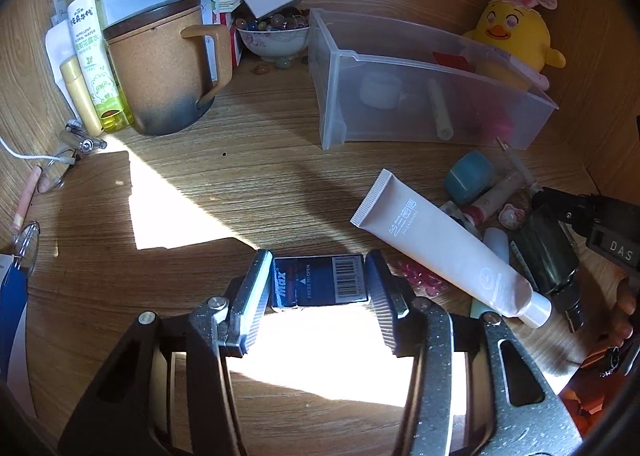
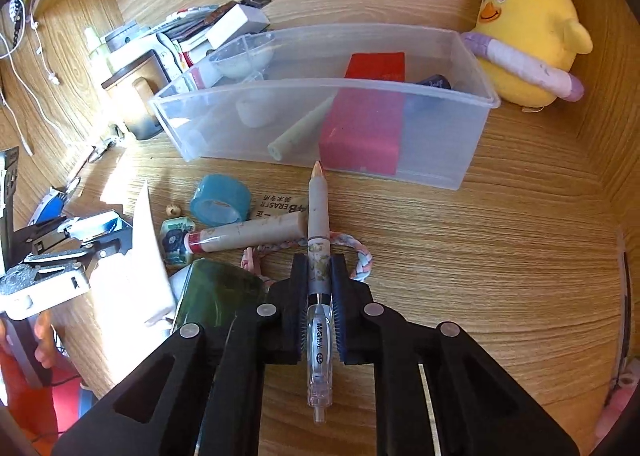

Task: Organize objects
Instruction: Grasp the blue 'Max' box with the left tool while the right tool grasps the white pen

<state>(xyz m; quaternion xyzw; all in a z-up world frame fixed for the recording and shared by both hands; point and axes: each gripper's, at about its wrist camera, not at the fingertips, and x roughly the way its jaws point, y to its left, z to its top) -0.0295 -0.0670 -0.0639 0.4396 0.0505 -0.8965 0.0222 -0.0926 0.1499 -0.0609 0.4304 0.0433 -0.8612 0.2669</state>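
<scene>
Two grippers in use, each closed on one item. Left gripper (image 1: 319,280): narrowed onto a small dark blue box (image 1: 320,282) lying flat on the wooden desk (image 1: 240,175), one pad against each short end. Just right of it, a white tube (image 1: 440,244) lying slantwise; farther off, a blue tape roll (image 1: 468,175). Right gripper (image 2: 319,276): clamped tight on a pen (image 2: 319,256), tip pointing away toward the clear plastic bin (image 2: 440,159). Inside the bin: a red block (image 2: 364,127) and a pale stick (image 2: 300,131). Far right, beside the bin: a yellow plush chick (image 2: 528,31). Far left: a brown lidded mug (image 1: 160,67).
</scene>
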